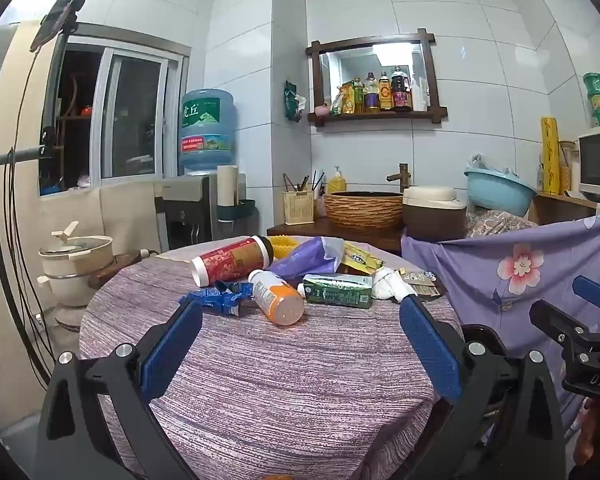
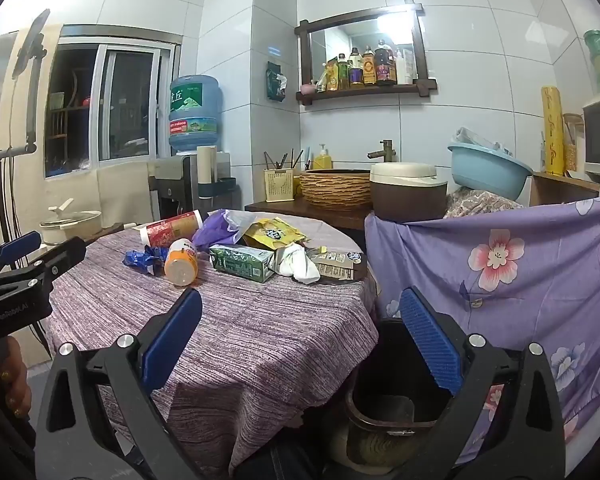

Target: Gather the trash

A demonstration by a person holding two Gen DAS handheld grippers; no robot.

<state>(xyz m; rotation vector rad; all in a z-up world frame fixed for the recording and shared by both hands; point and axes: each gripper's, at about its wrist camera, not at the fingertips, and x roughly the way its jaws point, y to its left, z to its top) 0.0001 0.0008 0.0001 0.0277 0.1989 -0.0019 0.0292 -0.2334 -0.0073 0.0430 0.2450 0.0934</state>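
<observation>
**A:** ok so where's the trash sitting vs the tongs? Both look spread wide to me, nothing between the pads.

**B:** yep — left gripper (image 1: 300, 320) has its jaws well apart and hangs over the near part of the round table (image 1: 268, 384) with the purple striped cloth. The pile is ahead of it, toward the far side. Closest thing is the orange-bottomed bottle (image 1: 278, 297) lying on its side, roughly between the two fingertips but further out, not touching either. The crumpled blue wrapper (image 1: 216, 300) is just past the left fingertip.

**A:** and the right one?

**B:** right gripper (image 2: 300, 312) is also wide open, holding nothing. It sits off the table's near right edge — its right finger is over a dark bin (image 2: 392, 412) on the floor beside the table. Trash is up and left of it: green carton (image 2: 242, 263), white crumpled tissue (image 2: 300, 266) touching the carton's right end, yellow packet (image 2: 274, 234) behind those, red can (image 2: 172, 227) on its side at the back left next to a purple bag (image 2: 216, 230).

**A:** all clustered?

**B:** pretty much, everything's on the far half of the table, well apart from both tongs.
</observation>
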